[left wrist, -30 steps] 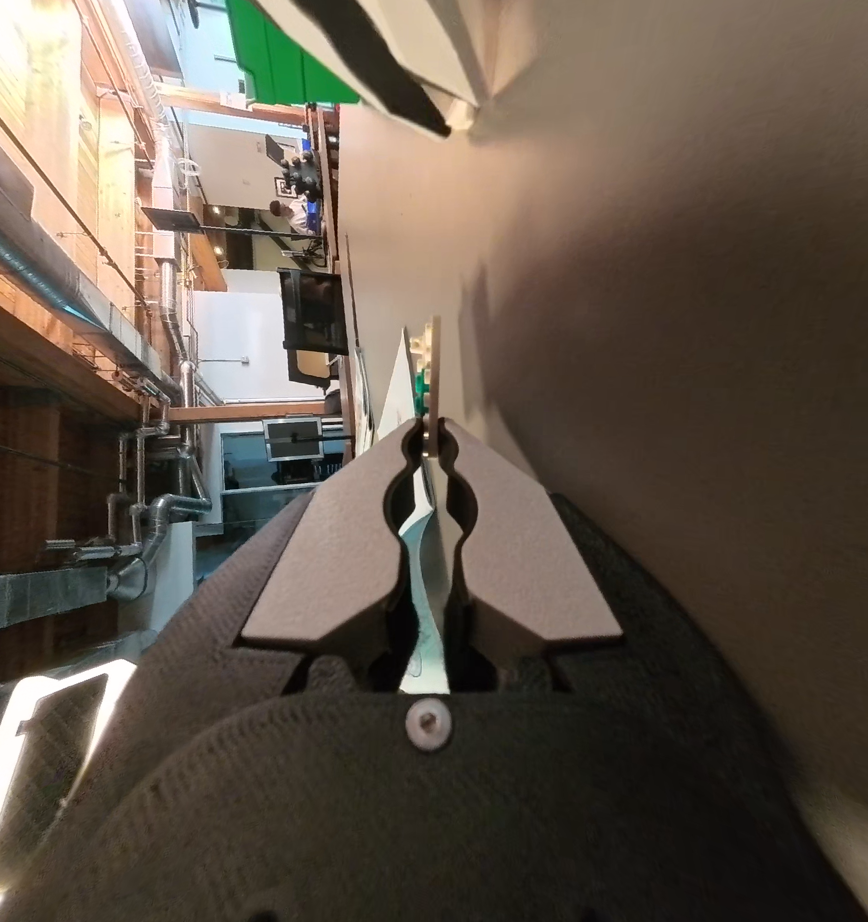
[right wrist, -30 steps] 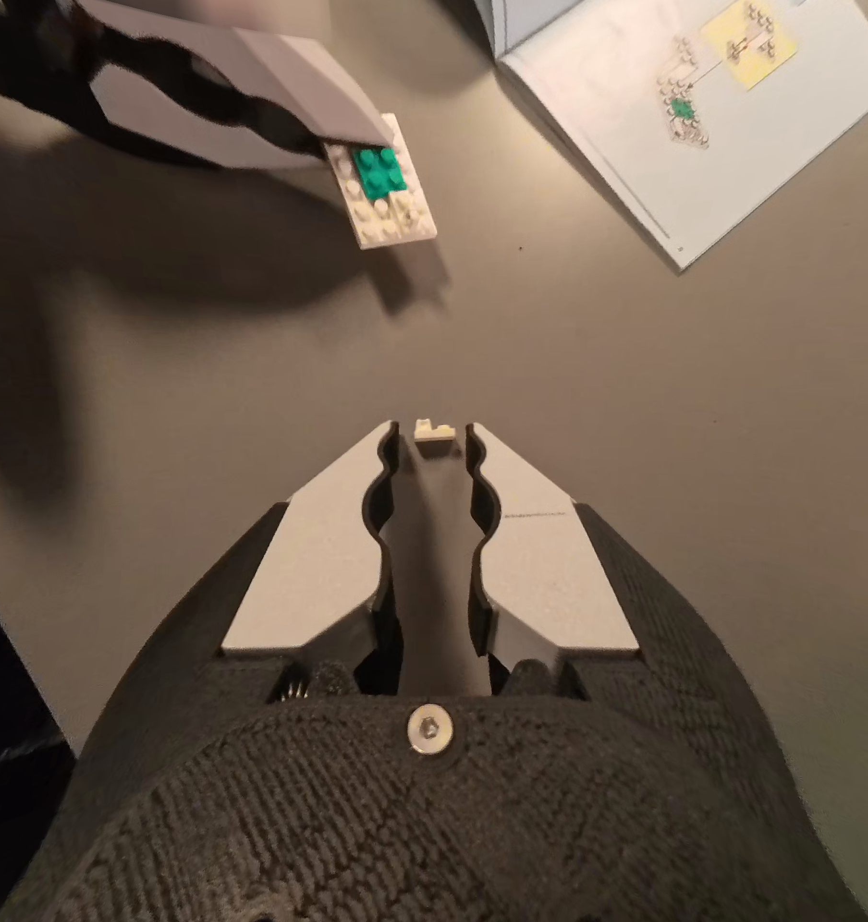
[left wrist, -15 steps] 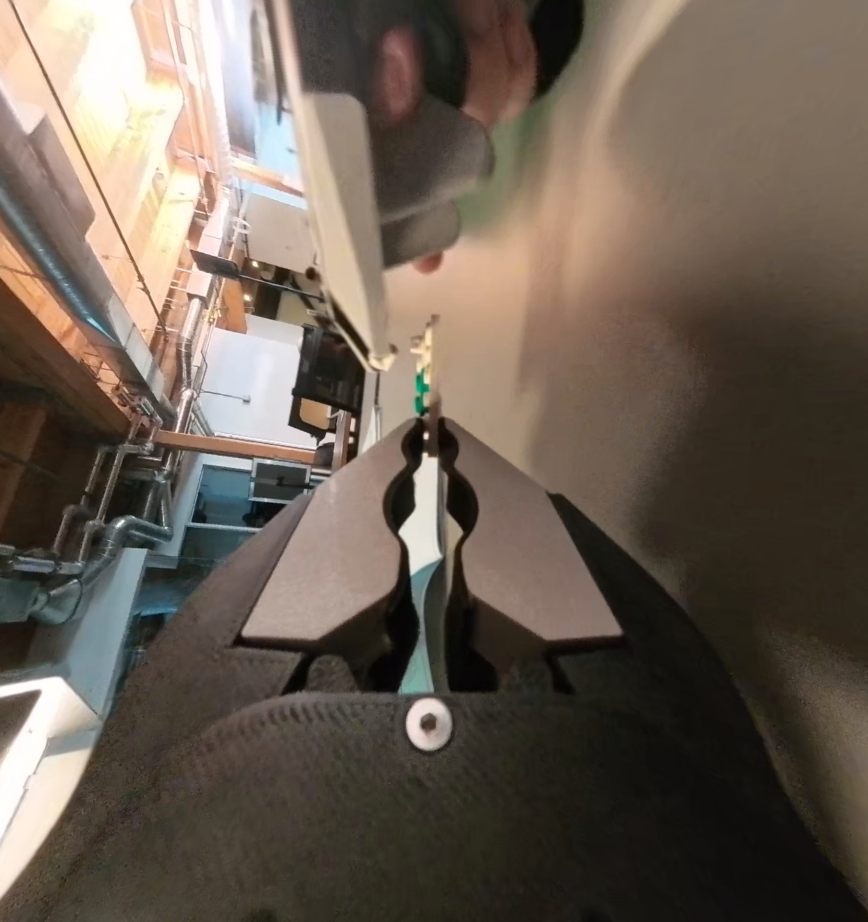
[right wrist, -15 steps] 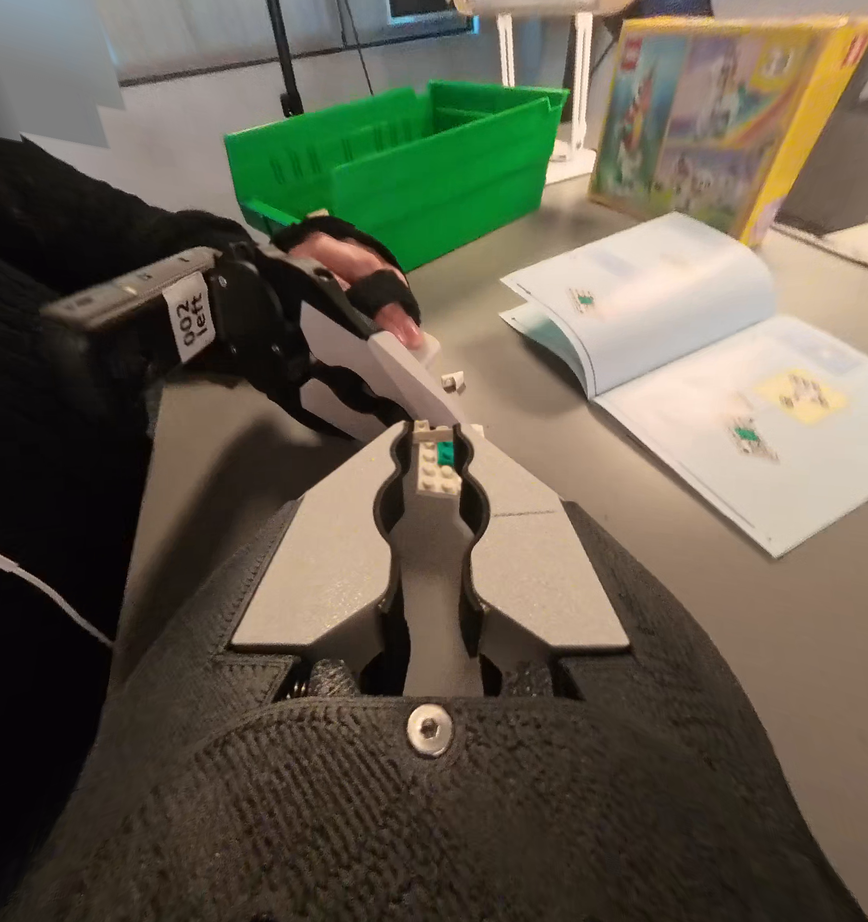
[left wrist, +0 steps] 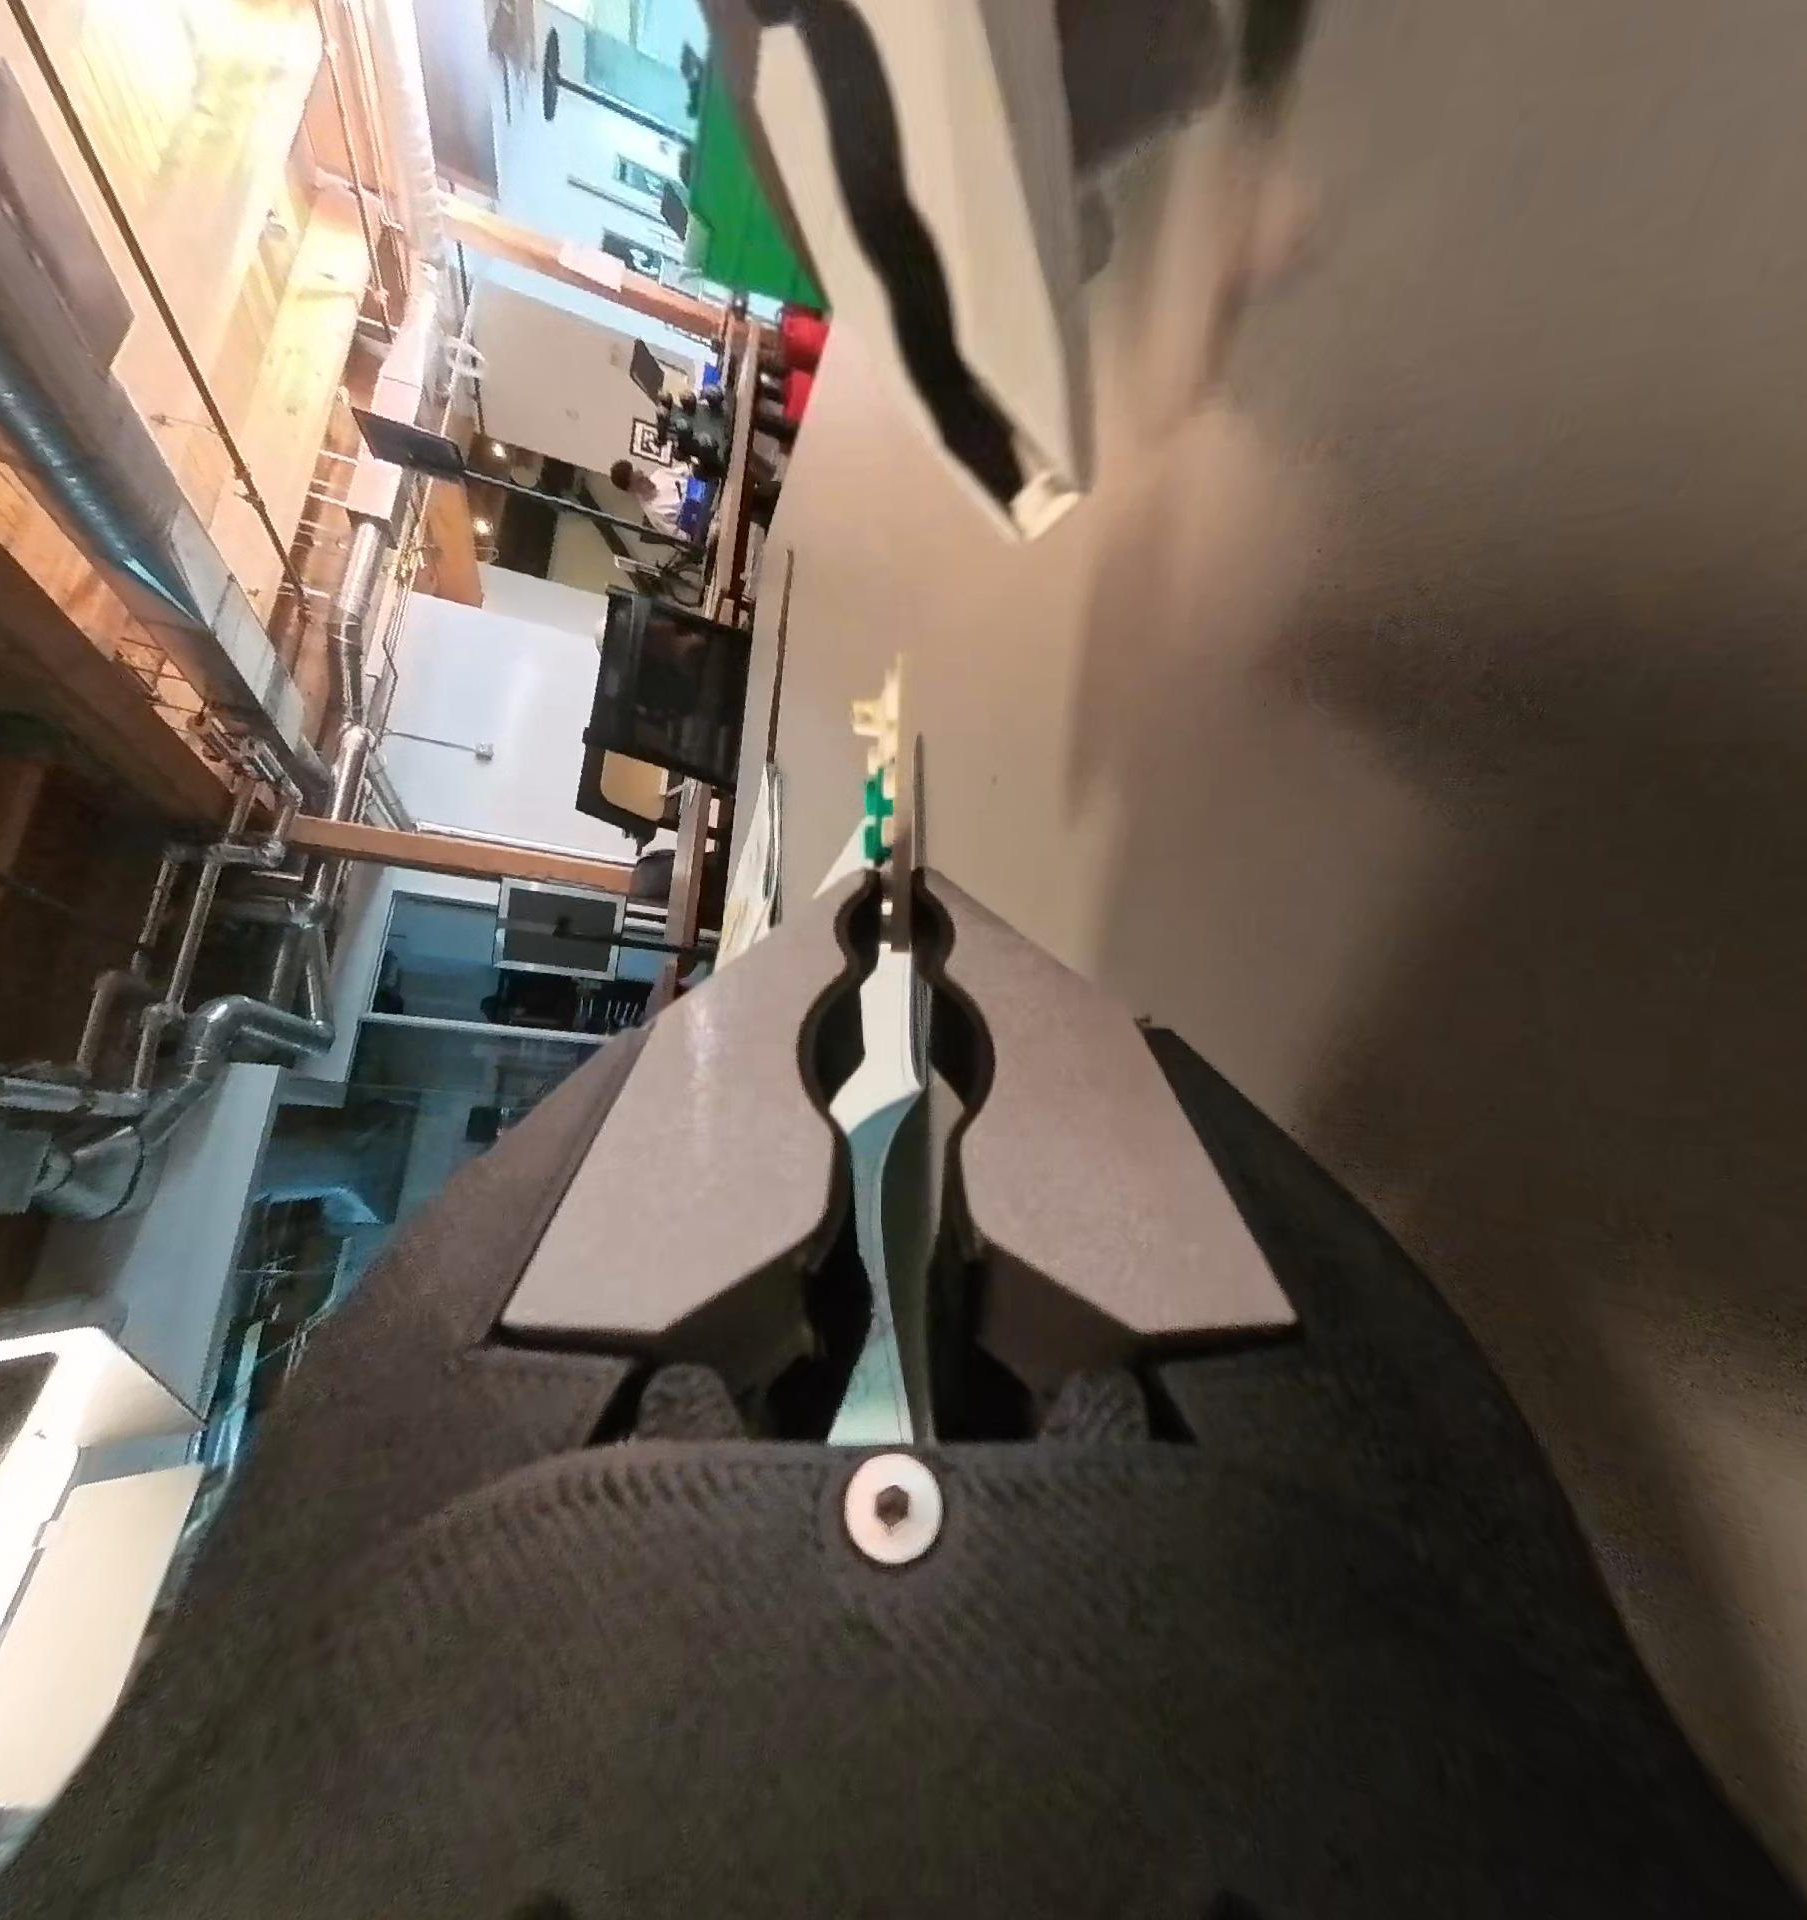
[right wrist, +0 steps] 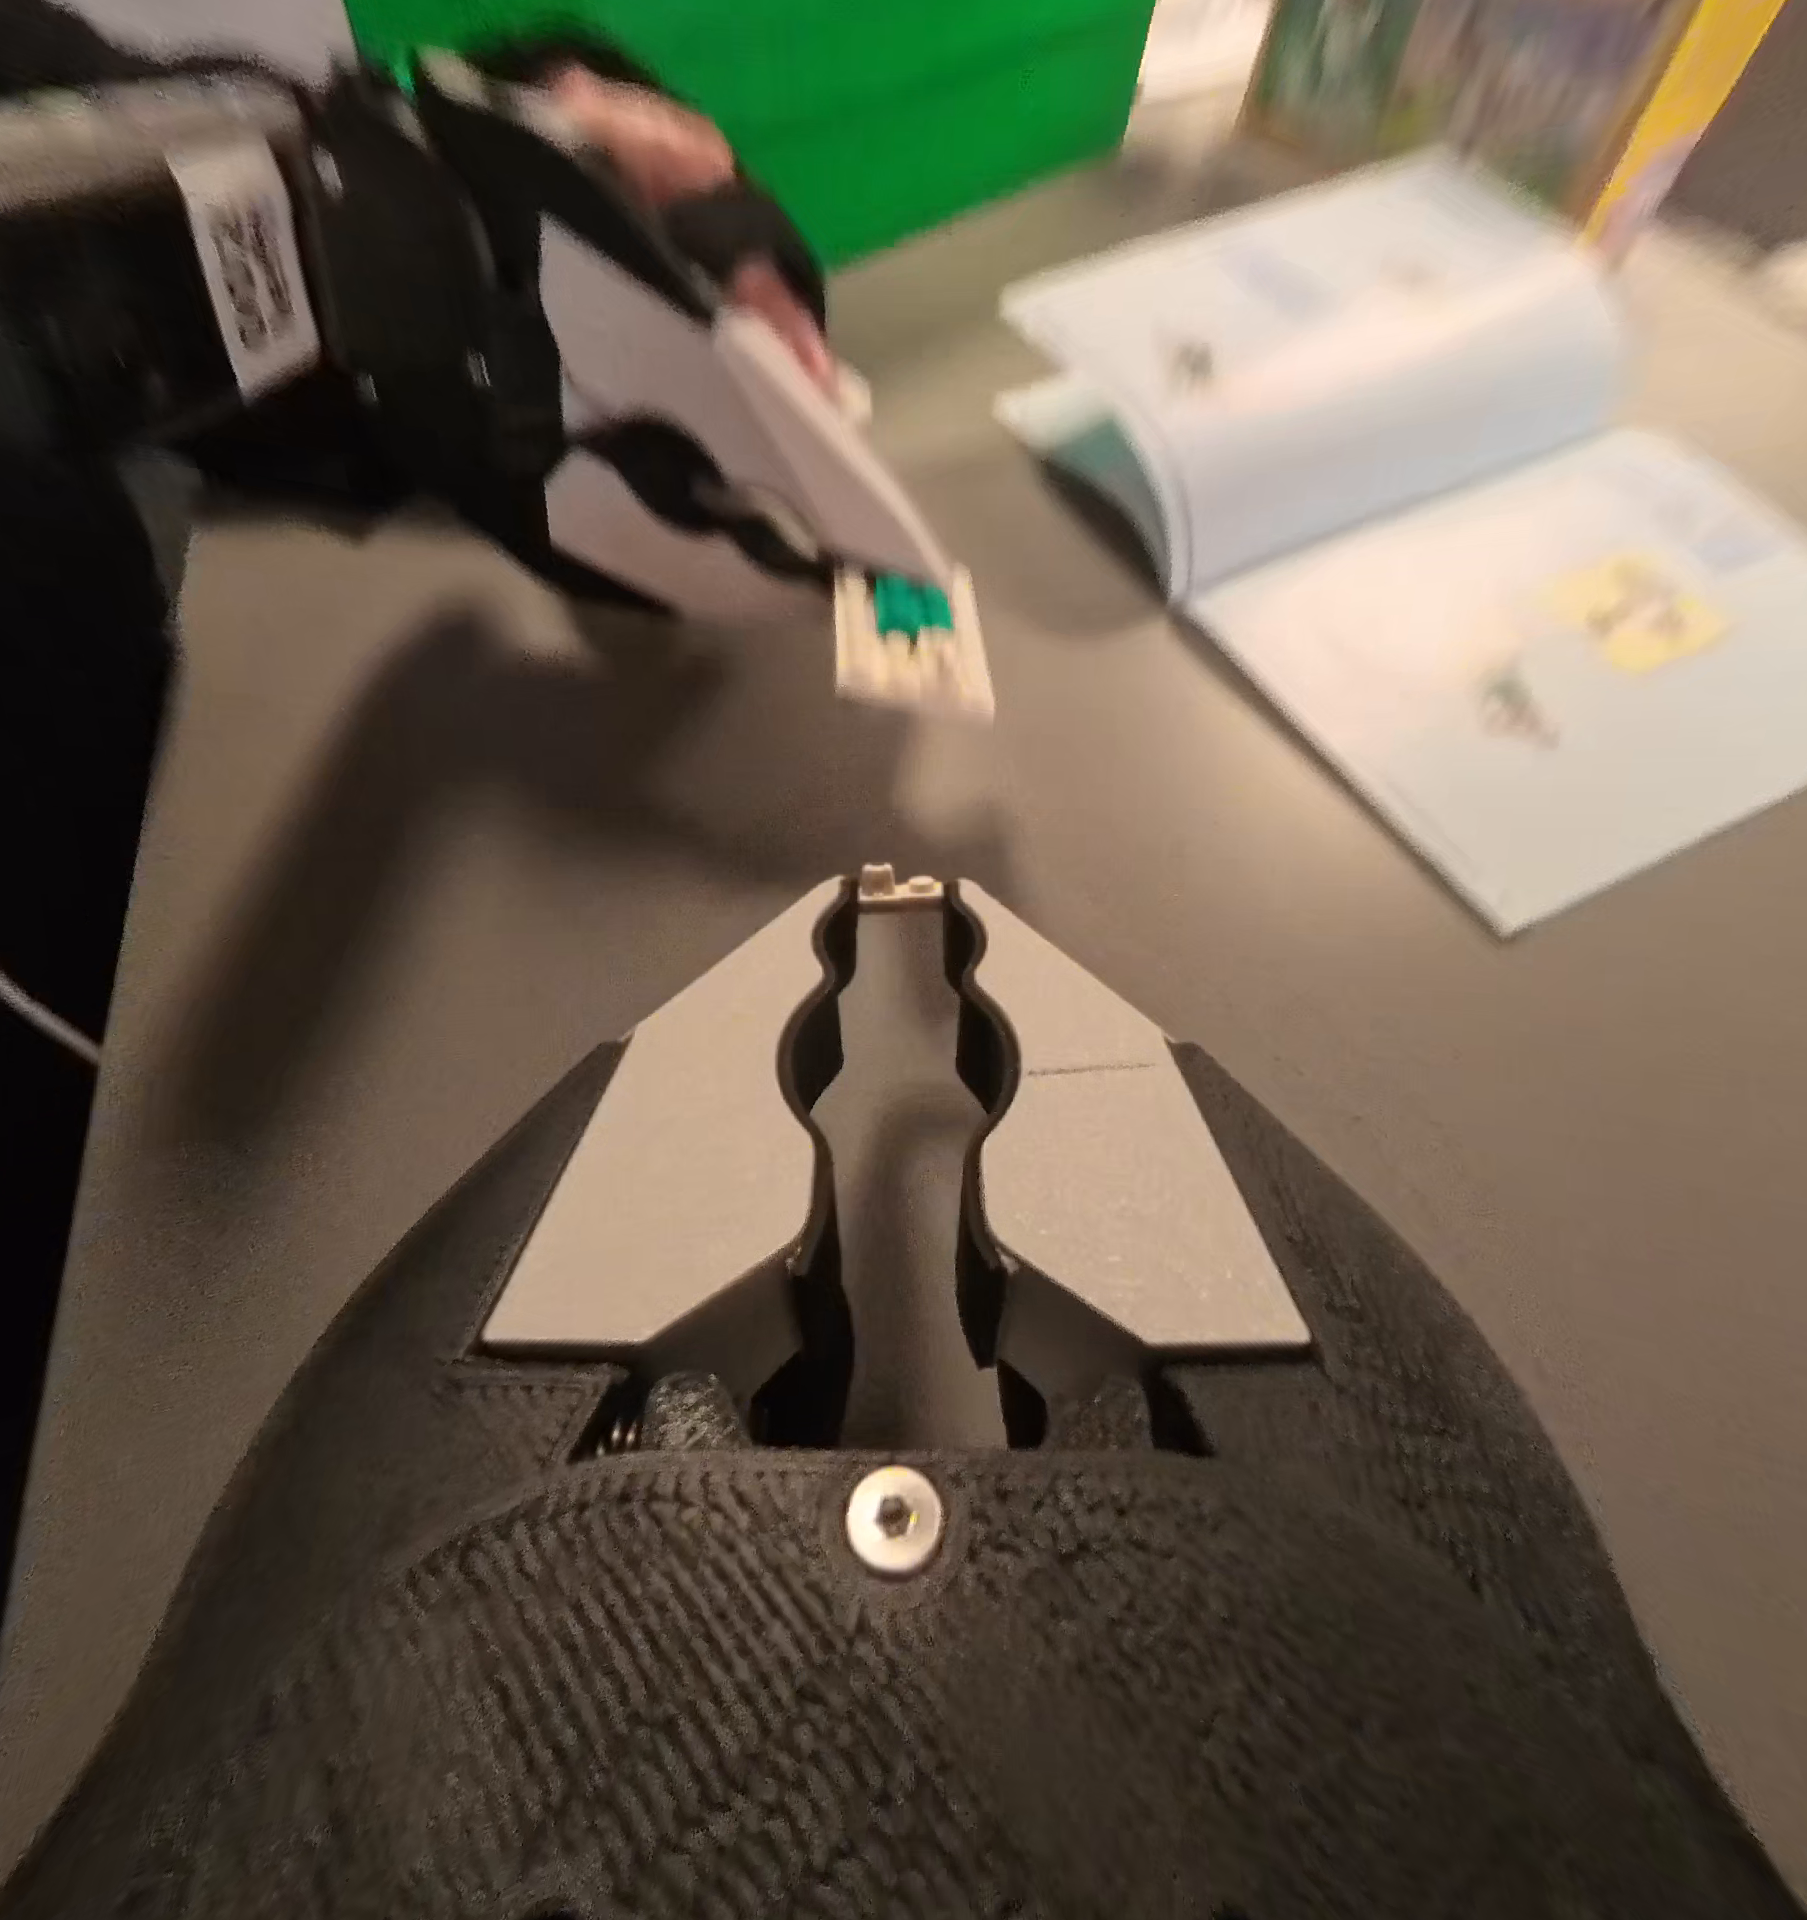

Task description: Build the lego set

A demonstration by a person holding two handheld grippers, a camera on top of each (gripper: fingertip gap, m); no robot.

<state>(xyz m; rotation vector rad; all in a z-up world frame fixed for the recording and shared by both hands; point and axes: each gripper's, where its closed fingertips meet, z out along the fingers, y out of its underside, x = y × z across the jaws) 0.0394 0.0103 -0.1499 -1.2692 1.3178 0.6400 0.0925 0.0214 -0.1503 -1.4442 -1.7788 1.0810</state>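
Observation:
My left gripper is shut on the edge of a white Lego plate, seen edge-on, and holds it above the grey table. A green brick and small white pieces sit on the plate. In the right wrist view the plate with the green brick sticks out of the left gripper at the upper left. My right gripper is shut on a small white Lego piece, a short way in front of the plate and apart from it. The right gripper also shows in the left wrist view, blurred.
An open instruction booklet lies on the grey table at the right. A green bin and the set's colourful box stand at the back. A person's gloved hand holds the left gripper. The tips of one gripper are about 6 centimeters away from the tips of the other.
Half a second ago my right gripper's tips were right at the plate. They have drawn back, with the small white piece between them. The left gripper still holds the plate.

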